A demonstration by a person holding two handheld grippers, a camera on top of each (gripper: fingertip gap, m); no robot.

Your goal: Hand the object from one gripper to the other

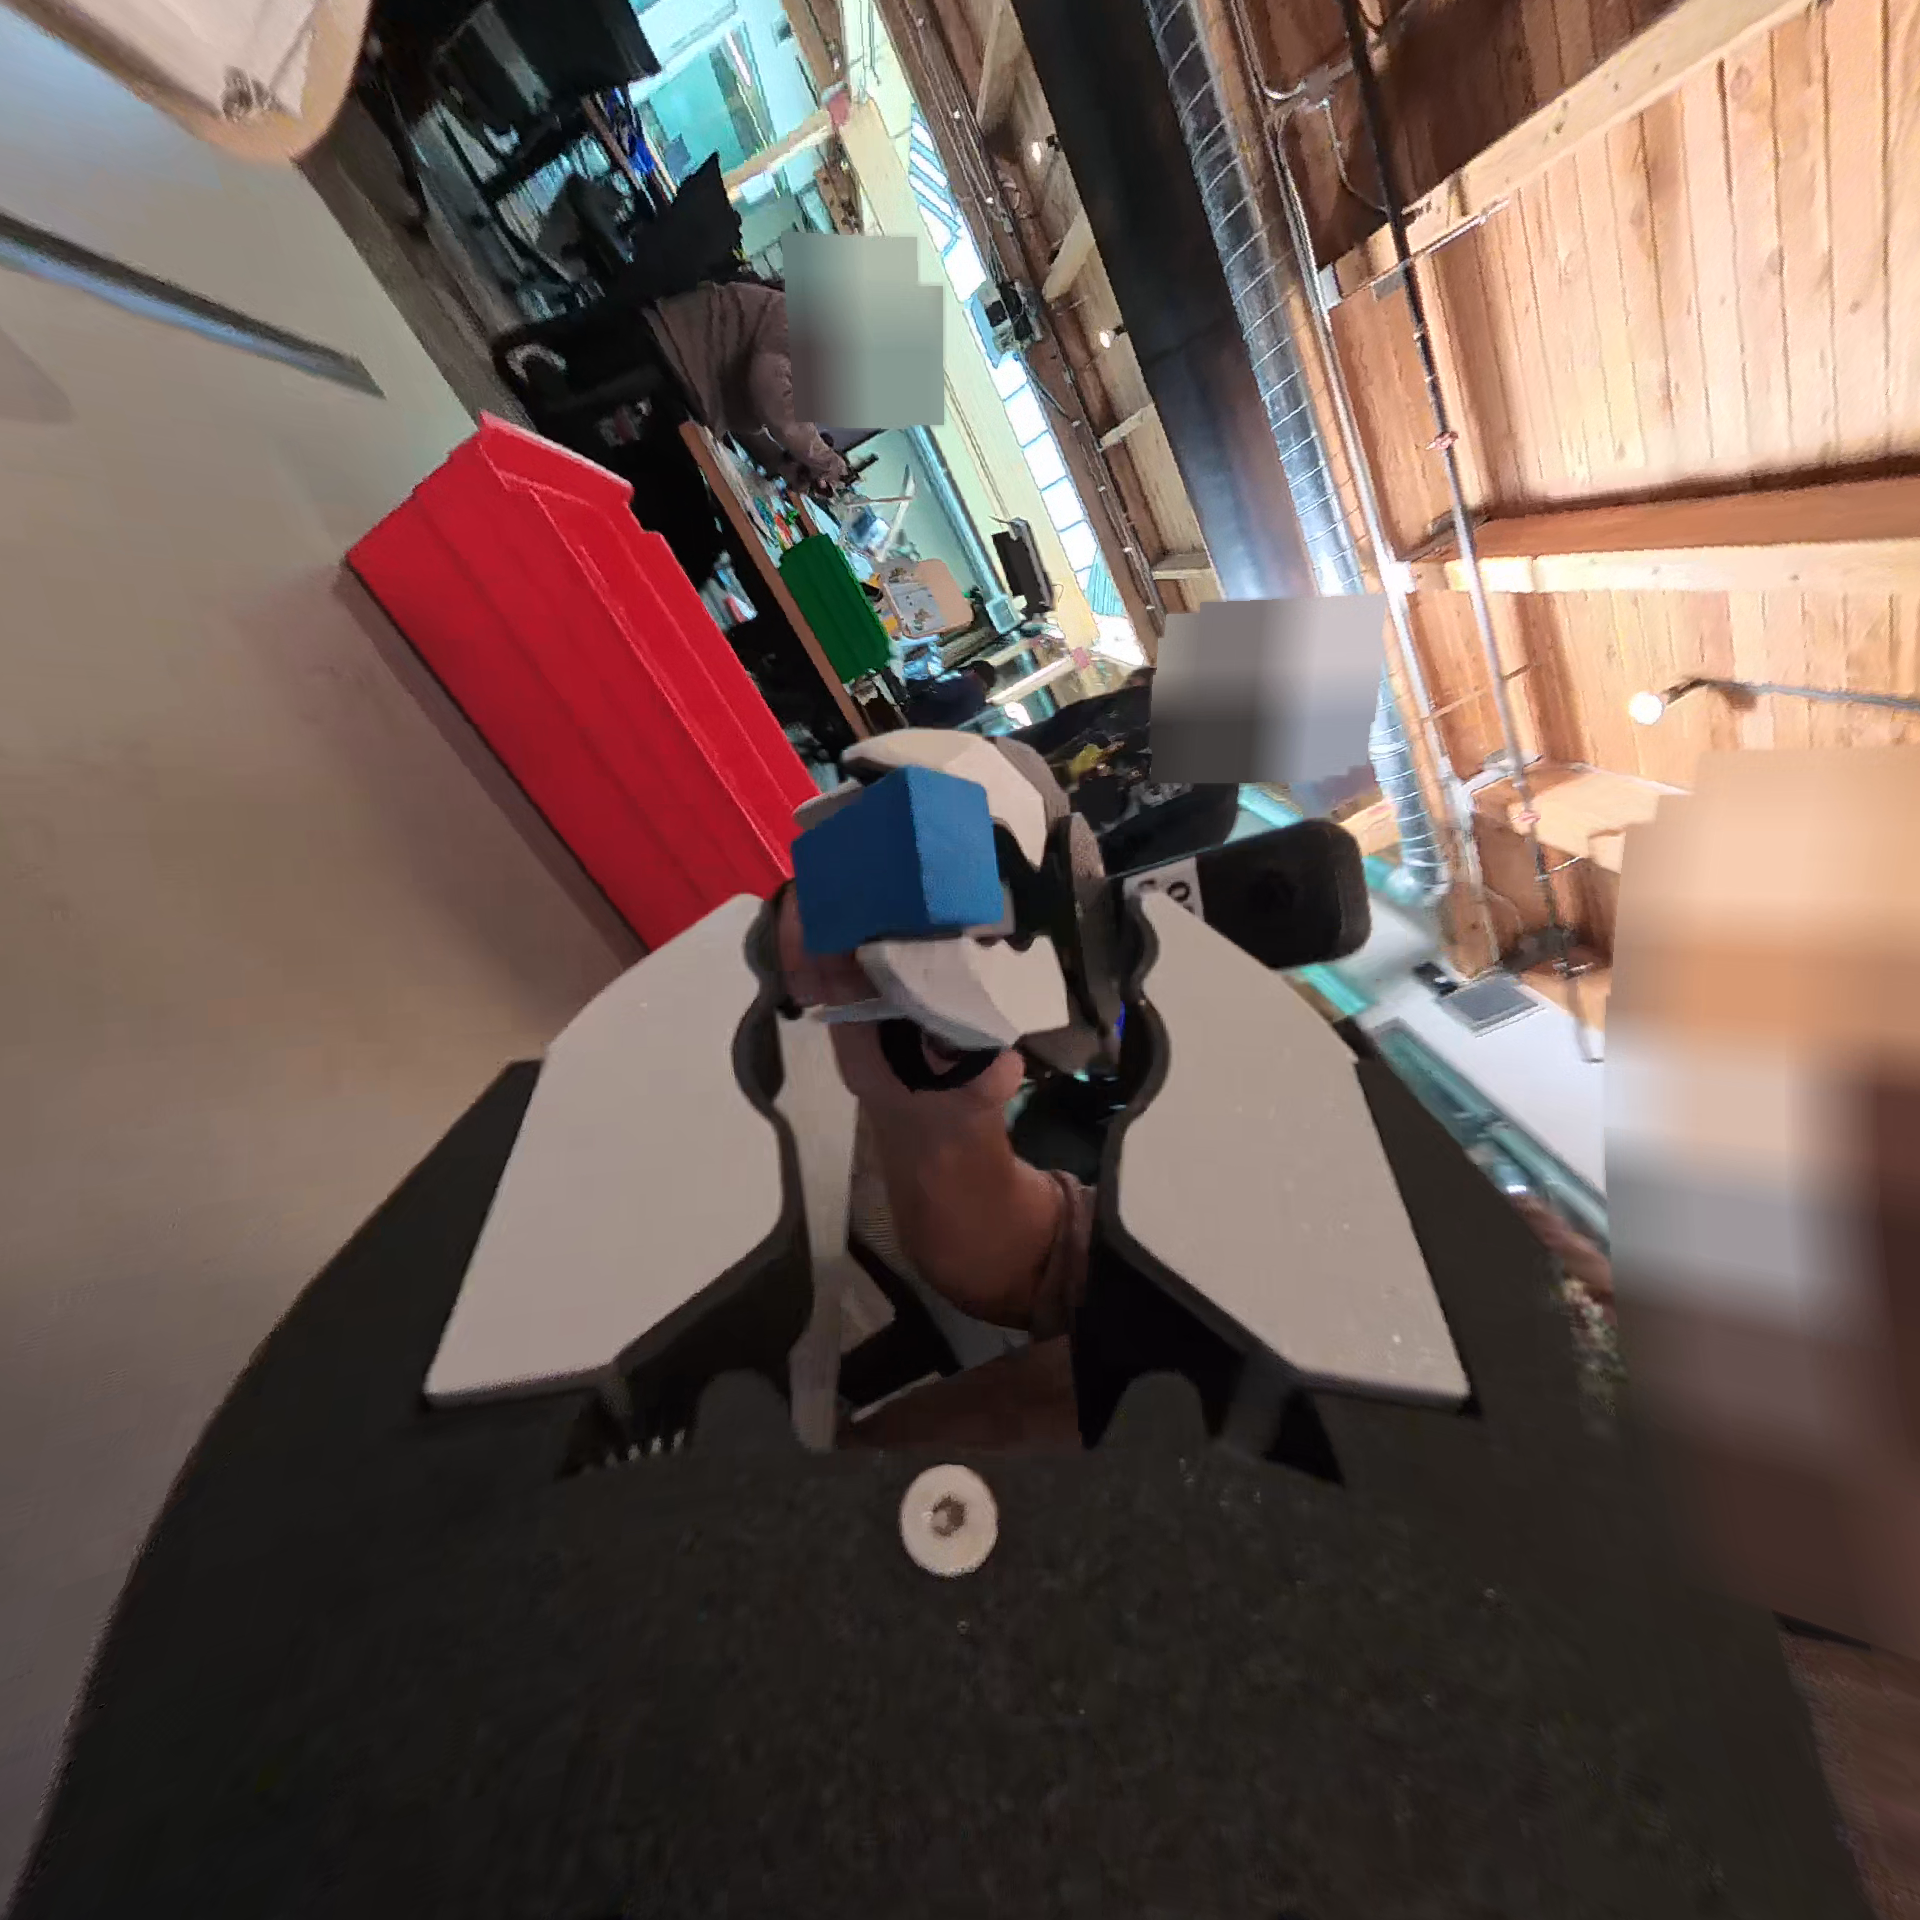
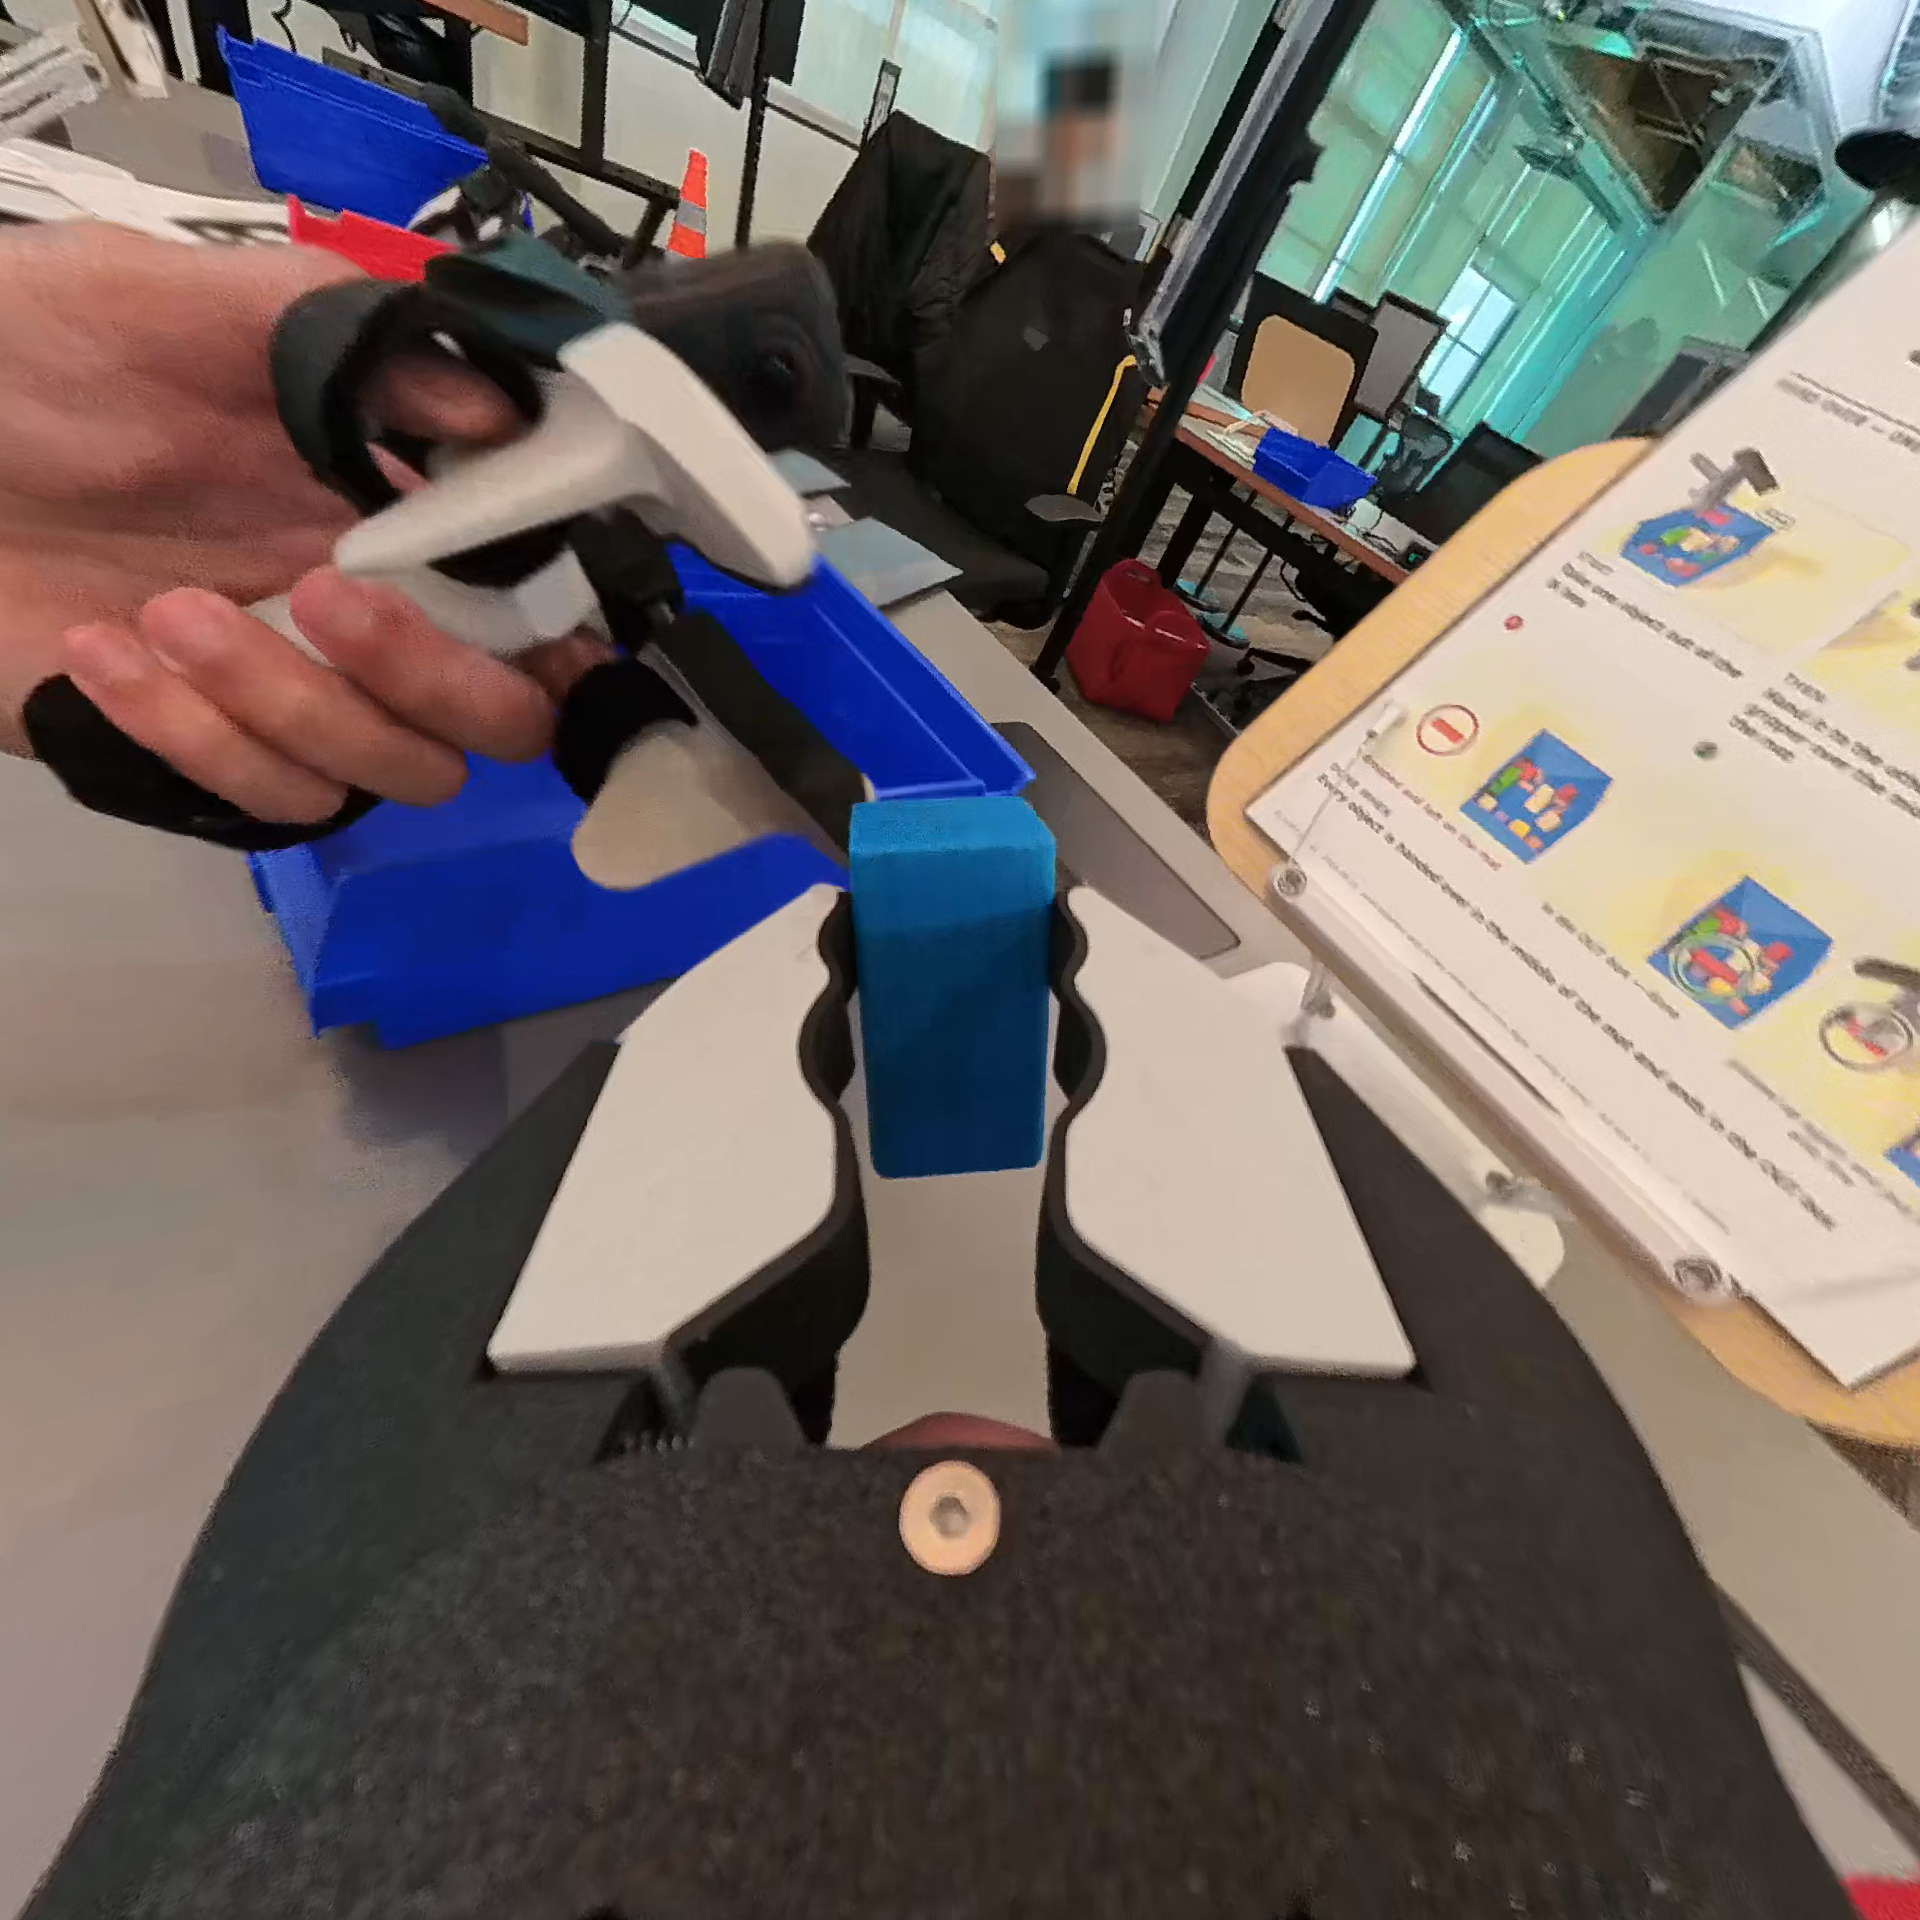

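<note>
**Clerk:** Item one, nearest: right gripper (image 2: 951,997), fingers closed on the blue block (image 2: 951,987). The block stands upright between the pads, its top proud of the fingertips, held clear above the grey table (image 2: 156,1143).

**Checker:** Handling?

**Clerk:** Judged light and stiff, matte faces, probably foam or painted wood; unlikely to slip or break. Flat parallel sides suit a pinch. The free upper end is the place for the receiving hold.

**Checker:** Item two?

**Clerk:** Left gripper (image 1: 945,966), fingers apart and holding nothing, pointed at the block (image 1: 899,873), which sits just beyond its tips.

**Checker:** Room?

**Clerk:** Blue bin (image 2: 623,894) lies just behind the block, beside the person's left hand (image 2: 208,582). An instruction board (image 2: 1621,831) stands close on the right. Red bin (image 1: 582,686) sits farther off on the table. Open air lies above; approach from there looks freest.
</note>
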